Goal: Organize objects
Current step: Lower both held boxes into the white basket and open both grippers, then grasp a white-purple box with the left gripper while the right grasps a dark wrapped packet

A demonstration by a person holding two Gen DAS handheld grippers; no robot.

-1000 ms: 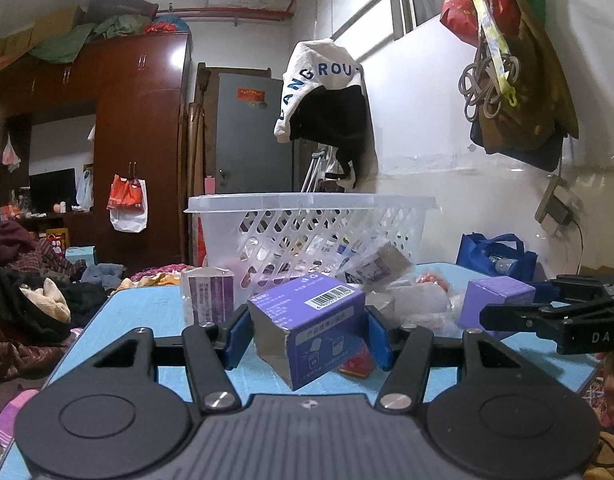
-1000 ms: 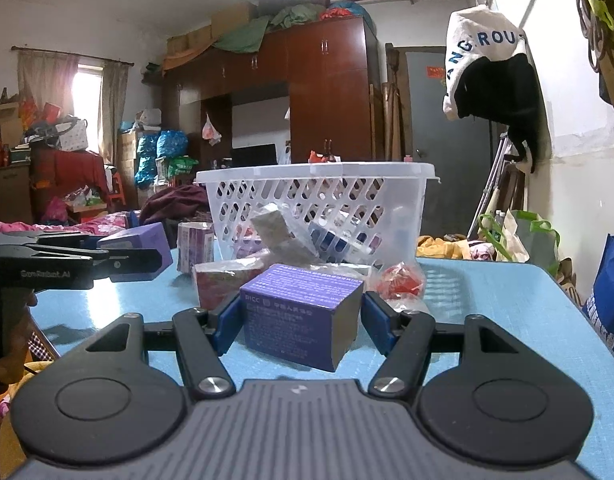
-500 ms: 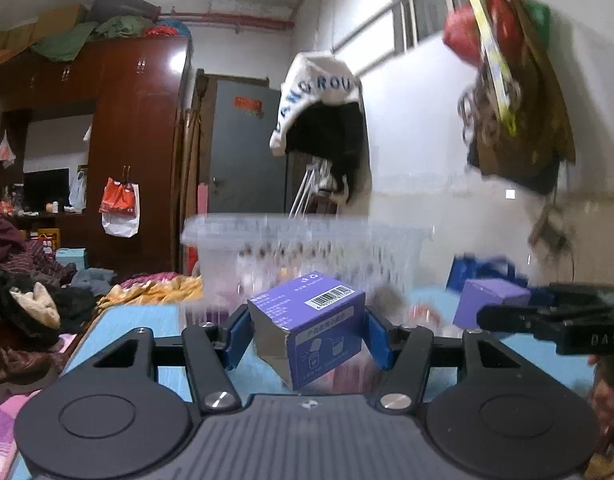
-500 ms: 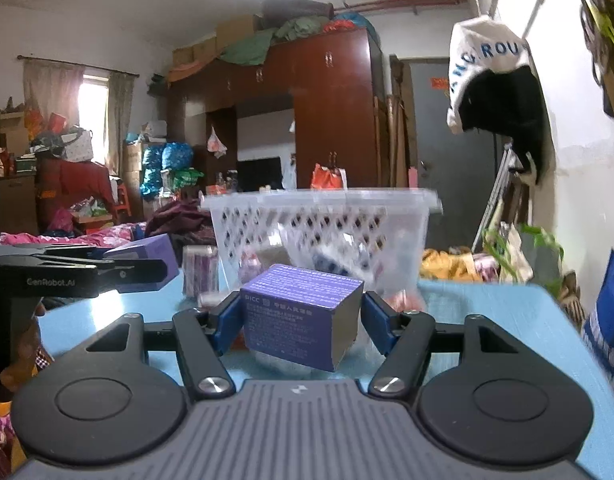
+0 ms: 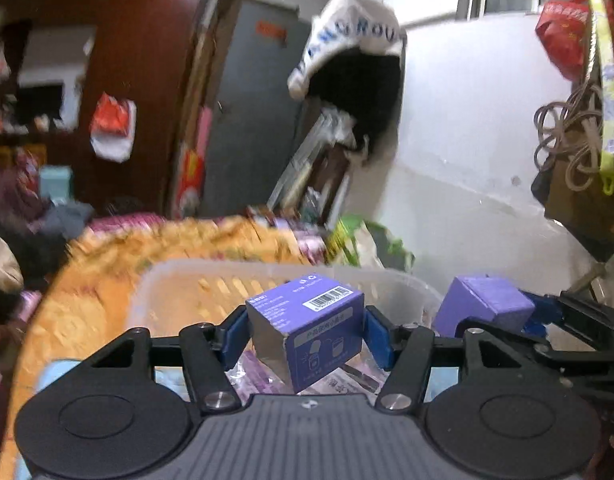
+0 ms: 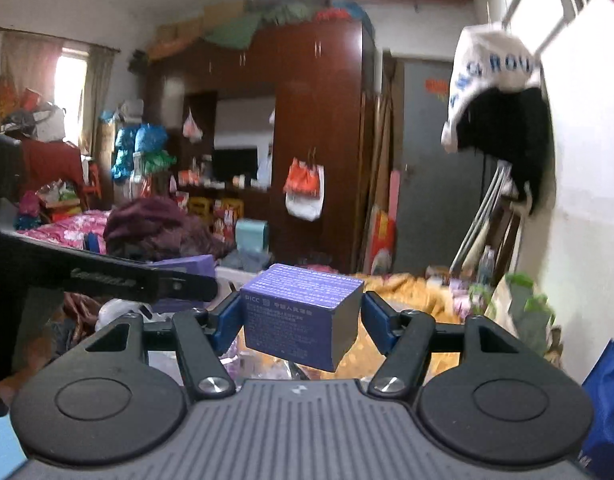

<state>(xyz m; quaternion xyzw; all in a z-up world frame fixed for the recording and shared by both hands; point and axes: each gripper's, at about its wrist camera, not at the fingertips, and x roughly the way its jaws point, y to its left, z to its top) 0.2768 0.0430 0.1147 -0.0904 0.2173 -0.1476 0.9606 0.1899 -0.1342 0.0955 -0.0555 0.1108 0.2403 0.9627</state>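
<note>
We carry a purple cardboard box with a barcode (image 5: 305, 326) in our left gripper (image 5: 305, 336); its blue pads (image 5: 233, 332) flank it while the jaws are opening. Below it in the lower centre, the white perforated plastic basket (image 5: 179, 280) holds purple packets (image 5: 259, 376). Our right gripper (image 6: 303, 320) likewise has a purple printed box (image 6: 299, 314) between opening jaws, mid-frame, above the basket.
</note>
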